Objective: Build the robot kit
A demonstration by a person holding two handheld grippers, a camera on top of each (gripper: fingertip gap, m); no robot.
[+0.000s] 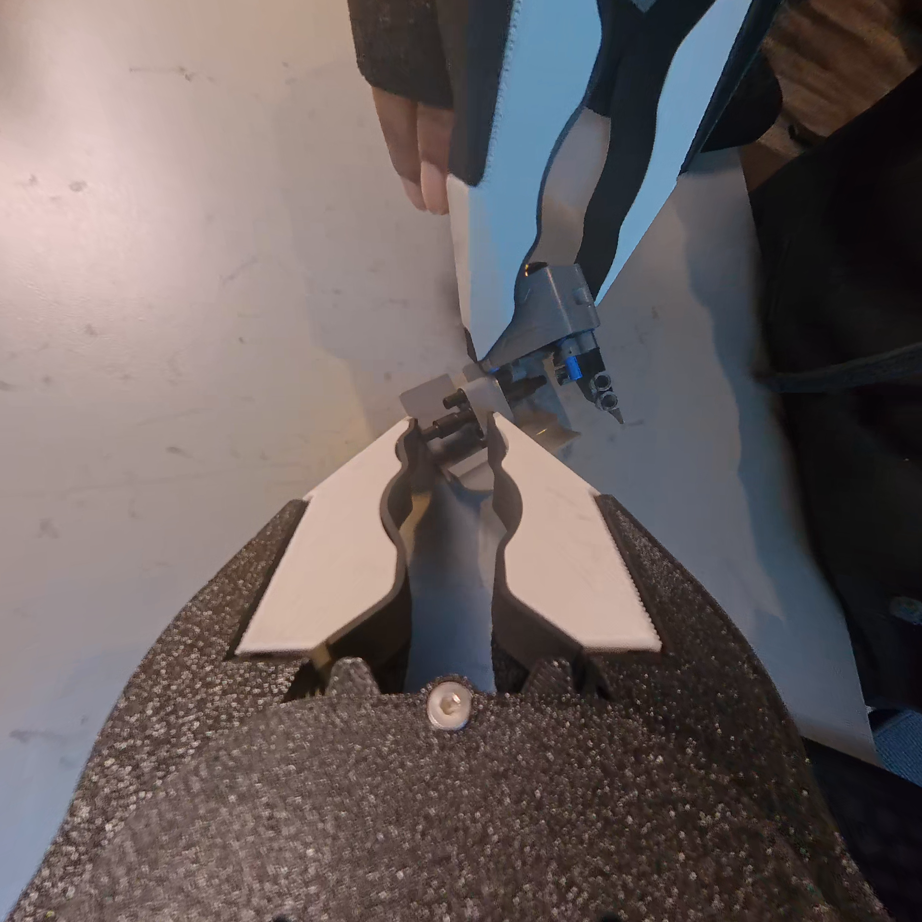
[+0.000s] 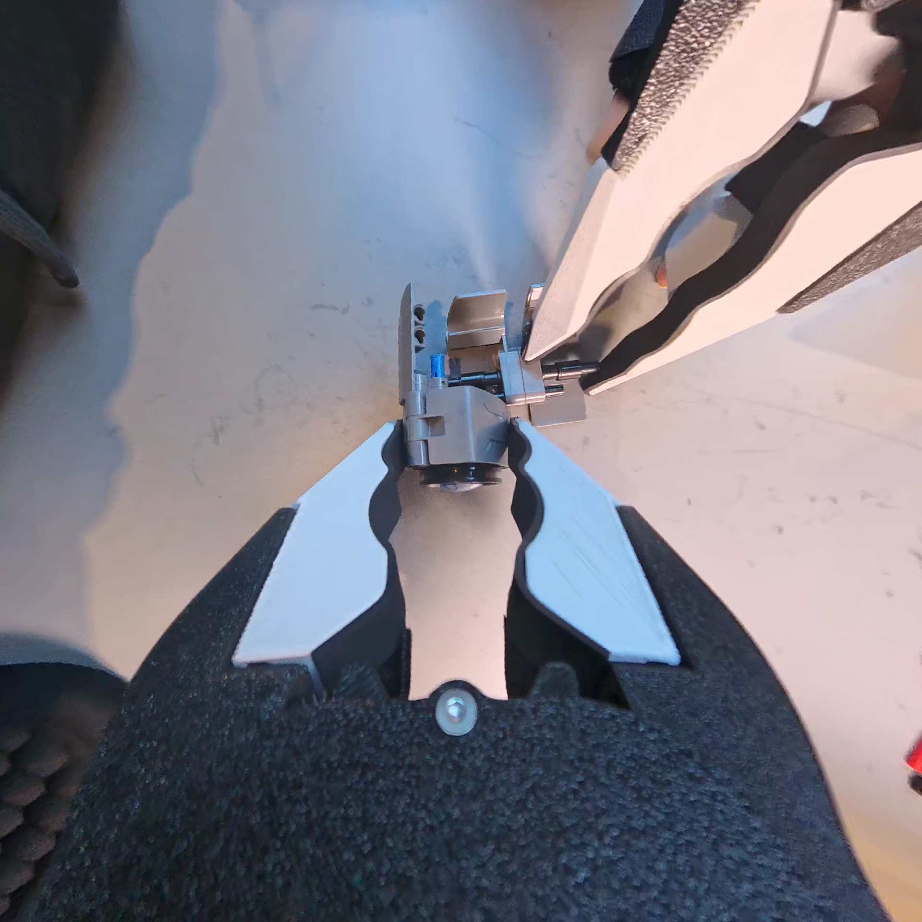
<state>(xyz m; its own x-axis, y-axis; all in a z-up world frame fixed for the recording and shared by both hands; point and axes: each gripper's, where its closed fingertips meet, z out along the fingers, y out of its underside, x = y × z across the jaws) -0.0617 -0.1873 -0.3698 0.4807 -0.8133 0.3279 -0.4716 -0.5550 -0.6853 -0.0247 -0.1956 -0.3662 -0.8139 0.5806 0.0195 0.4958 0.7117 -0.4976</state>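
Note:
A small grey toy-brick assembly (image 2: 464, 419) with black pins and a blue pin (image 2: 438, 363) hangs above the white table (image 2: 249, 399), held between both grippers. My right gripper (image 2: 456, 431) is shut on its dark grey rounded block, which also shows in the left wrist view (image 1: 564, 304). My left gripper (image 1: 451, 426) is shut on the light grey end piece (image 1: 429, 394) with black pins. In the right wrist view the left gripper (image 2: 561, 371) comes in from the upper right. In the left wrist view the right gripper (image 1: 544, 324) comes down from the top.
A person's hand (image 1: 424, 149) with a dark sleeve is behind the right gripper. Dark fabric (image 1: 848, 349) lies along the table's right edge and shows at the left in the right wrist view (image 2: 40, 149). A red thing (image 2: 915, 758) peeks in at the right edge. My right fingertips sit around 4 cm from my left ones. Left tips and right tips are each some 25 cm from the red thing (image 2: 915, 758).

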